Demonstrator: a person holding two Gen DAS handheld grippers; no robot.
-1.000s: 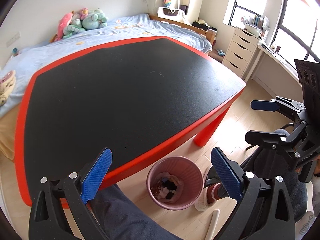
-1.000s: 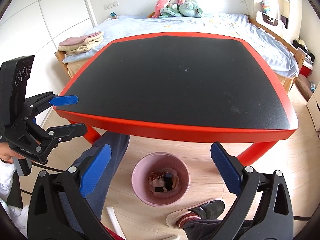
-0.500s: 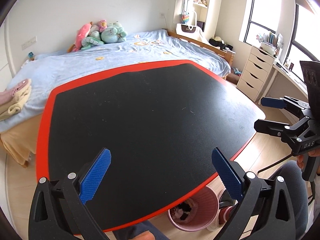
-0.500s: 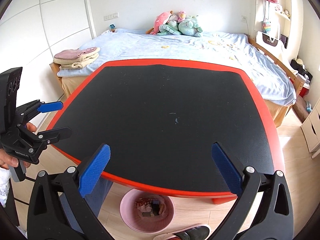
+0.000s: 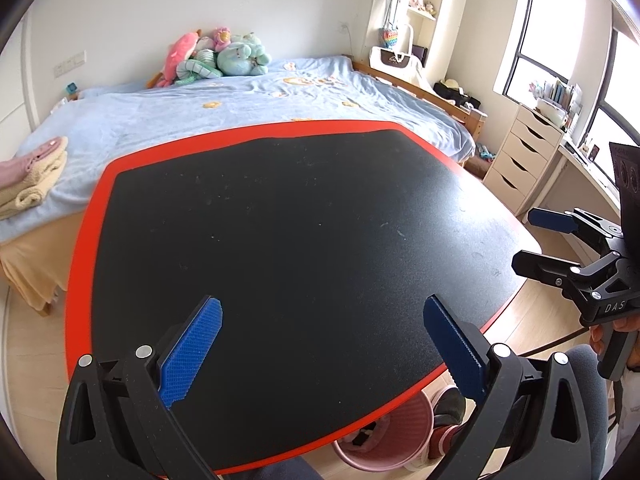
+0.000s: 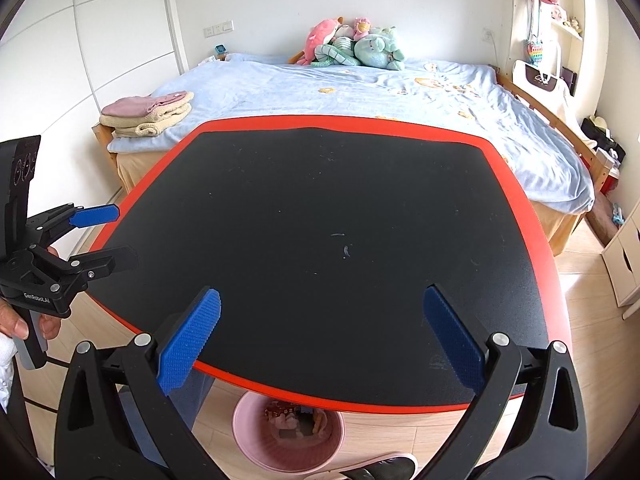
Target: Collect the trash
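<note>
Both hand-held grippers spread wide, nothing between the pads. Left hand-held gripper hovers over the near edge of the desk; right hand-held gripper likewise, further toward 3 o'clock.

Pink bin on the floor under the desk's near edge, at 6 o'clock in the right wrist view, about 5 o'clock in the left. Trash lies inside it: crumpled scraps, reddish-brown wrapper, pale and dark bits, mixed and small. Individual pieces too small to tell apart.

Desk top shows only faint specks and a small pale smear near centre; no loose piece of trash visible there.

Handling judgement: wrappers and paper are light, soft, crushable, likely slippery if foil or film. Pinch a raised crease or corner, not a flat face. The bin looks thin-walled, ribbed and light; best taken at the rim.

Collection looks largely done.
</note>
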